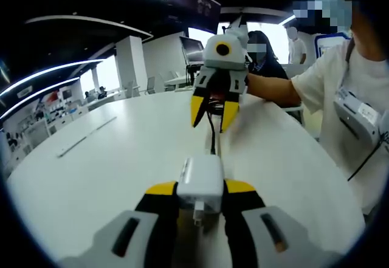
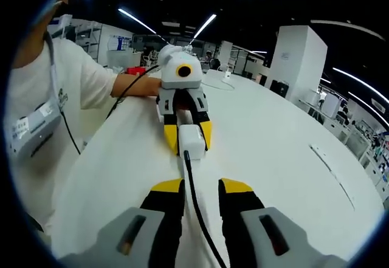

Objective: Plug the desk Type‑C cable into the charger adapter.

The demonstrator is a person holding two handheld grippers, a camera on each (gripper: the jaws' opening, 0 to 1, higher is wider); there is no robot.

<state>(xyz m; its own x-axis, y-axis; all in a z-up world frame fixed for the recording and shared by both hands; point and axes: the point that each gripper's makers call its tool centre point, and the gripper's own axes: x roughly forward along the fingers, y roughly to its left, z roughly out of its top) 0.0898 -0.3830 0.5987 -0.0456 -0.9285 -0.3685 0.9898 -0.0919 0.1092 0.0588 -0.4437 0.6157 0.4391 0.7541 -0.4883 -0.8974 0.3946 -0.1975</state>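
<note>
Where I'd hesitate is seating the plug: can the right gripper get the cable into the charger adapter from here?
Probably yes. The left gripper holds the charger adapter facing the right gripper, which holds the black cable. The cable's end already meets the adapter, with nothing between them.

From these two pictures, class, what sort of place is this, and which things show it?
Probably a large open-plan office or showroom: a big white round table, long ceiling strip lights, a monitor on a far desk, and white pillars.

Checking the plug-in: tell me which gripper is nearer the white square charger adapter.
Left. The left gripper is clamped on the white square charger adapter; the right gripper sits across from it, holding the black cable.
</note>
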